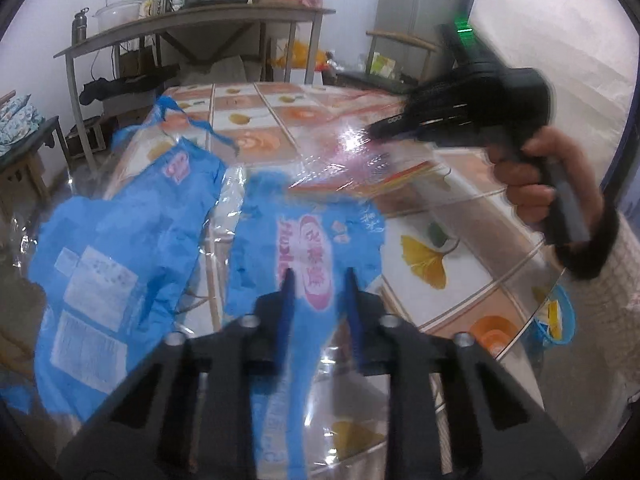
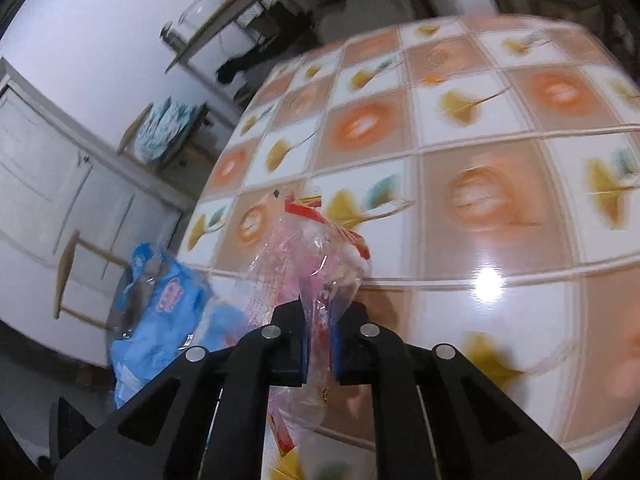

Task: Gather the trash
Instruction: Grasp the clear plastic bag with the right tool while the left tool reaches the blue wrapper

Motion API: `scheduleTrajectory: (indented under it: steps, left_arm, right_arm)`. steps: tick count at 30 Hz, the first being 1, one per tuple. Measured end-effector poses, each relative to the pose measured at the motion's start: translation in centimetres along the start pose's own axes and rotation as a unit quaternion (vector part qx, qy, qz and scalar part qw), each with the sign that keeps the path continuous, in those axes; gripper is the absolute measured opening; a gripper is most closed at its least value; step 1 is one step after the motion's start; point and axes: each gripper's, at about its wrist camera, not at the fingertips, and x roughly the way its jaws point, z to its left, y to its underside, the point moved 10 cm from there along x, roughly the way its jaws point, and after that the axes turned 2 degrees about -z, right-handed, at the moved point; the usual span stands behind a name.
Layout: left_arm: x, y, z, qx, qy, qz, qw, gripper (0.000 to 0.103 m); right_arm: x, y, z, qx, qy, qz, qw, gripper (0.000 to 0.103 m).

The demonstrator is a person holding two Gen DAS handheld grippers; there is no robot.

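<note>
my right claw (image 2: 318, 320) pinches the clear wrapper (image 2: 316, 256); my left claw (image 1: 318, 276) pinches the blue bag (image 1: 296, 248). both light, limp, slippery: grip bunched folds.

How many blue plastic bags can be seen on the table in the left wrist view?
2. One blue bag hangs over the table's left edge; the other blue bag lies between the left gripper fingers. More may be hidden.

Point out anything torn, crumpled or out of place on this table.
The blue plastic bag lies crumpled and split open, draped over the table's near edge, its handle loops flopped loose. The left gripper pinches one flap. The right gripper clamps a crinkled clear wrapper.
</note>
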Motion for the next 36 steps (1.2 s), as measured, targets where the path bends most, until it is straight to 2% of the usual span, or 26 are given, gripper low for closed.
scheduleTrajectory:
  steps: [3, 6, 9, 10, 11, 13, 18, 19, 21, 22, 23, 25, 26, 27, 29, 31, 32, 34, 35, 36]
  left_arm:
    - [0.5, 0.3, -0.5, 0.002, 0.012, 0.009, 0.9999, 0.000]
    - [0.9, 0.0, -2.1, 0.001, 0.047, 0.014, 0.9988, 0.000]
    - [0.7, -0.5, -4.3, -0.006, 0.097, 0.011, 0.9952, 0.000]
    - [0.7, -0.9, -5.1, -0.008, 0.117, 0.009, 0.9931, 0.000]
    - [0.6, -1.3, -5.8, -0.009, 0.128, 0.003, 0.9917, 0.000]
    - [0.4, -2.3, -6.8, -0.007, 0.141, -0.009, 0.9900, 0.000]
    - [-2.5, -3.8, -8.1, 0.007, 0.178, -0.045, 0.9831, 0.000]
    - [-3.5, -4.0, -7.8, 0.013, 0.171, -0.052, 0.9838, 0.003]
    - [-4.7, -4.4, -6.6, 0.015, 0.151, -0.063, 0.9864, 0.033]
    - [-5.7, -4.8, -5.4, 0.008, 0.131, -0.076, 0.9884, 0.039]
    - [-6.4, -5.1, -4.0, -0.001, 0.114, -0.086, 0.9897, 0.041]
    - [-7.7, -5.8, -0.6, -0.030, 0.070, -0.101, 0.9920, 0.041]
    - [-8.0, -6.0, 0.7, -0.042, 0.052, -0.107, 0.9920, 0.041]
    - [-8.2, -6.2, 3.0, -0.064, 0.020, -0.111, 0.9916, 0.041]
    - [-7.6, -6.1, 6.6, -0.108, -0.025, -0.099, 0.9890, 0.041]
    - [-6.9, -5.4, 9.2, -0.148, -0.038, -0.085, 0.9847, 0.041]
    - [-6.3, -4.8, 10.5, -0.169, -0.043, -0.074, 0.9818, 0.041]
    - [-5.5, -3.9, 12.0, -0.198, -0.037, -0.064, 0.9773, 0.040]
    - [-5.2, -3.4, 12.3, -0.207, -0.032, -0.062, 0.9759, 0.040]
    - [-4.8, -3.0, 12.6, -0.220, -0.022, -0.057, 0.9735, 0.040]
  right_arm:
    - [-4.0, -0.5, -3.8, 0.007, 0.045, -0.051, 0.998, 0.009]
    - [-8.2, -0.2, -7.7, 0.021, 0.092, -0.087, 0.992, 0.009]
    - [-10.8, 0.8, -10.8, 0.016, 0.137, -0.100, 0.985, 0.012]
    - [-11.3, 1.2, -11.5, 0.015, 0.144, -0.101, 0.984, 0.023]
    - [-11.7, 1.5, -12.0, 0.015, 0.148, -0.099, 0.984, 0.043]
    - [-12.6, 2.2, -12.9, 0.015, 0.160, -0.100, 0.982, 0.066]
    - [-16.7, 2.4, -13.1, 0.002, 0.178, -0.164, 0.970, 0.072]
    - [-17.6, 2.3, -12.6, 0.001, 0.174, -0.182, 0.968, 0.072]
    - [-19.0, 2.5, -10.6, -0.018, 0.149, -0.209, 0.966, 0.072]
    - [-19.5, 2.9, -8.9, -0.043, 0.126, -0.220, 0.966, 0.073]
    - [-19.6, 3.4, -7.4, -0.066, 0.107, -0.223, 0.967, 0.075]
    - [-18.2, 5.2, -2.6, -0.147, 0.050, -0.202, 0.967, 0.078]
    - [-17.1, 6.4, -0.4, -0.182, 0.022, -0.180, 0.966, 0.078]
    - [-15.4, 8.0, 2.2, -0.225, -0.009, -0.149, 0.963, 0.078]
    - [-12.6, 10.8, 6.2, -0.284, -0.056, -0.103, 0.952, 0.079]
    - [-9.9, 13.5, 9.8, -0.330, -0.094, -0.062, 0.937, 0.078]
    - [-8.8, 14.7, 11.5, -0.360, -0.105, -0.050, 0.926, 0.078]
    - [-7.0, 16.3, 13.9, -0.409, -0.106, -0.038, 0.905, 0.078]
    - [-6.5, 16.8, 14.5, -0.425, -0.101, -0.034, 0.899, 0.078]
    - [-5.7, 17.3, 15.3, -0.454, -0.088, -0.031, 0.886, 0.078]
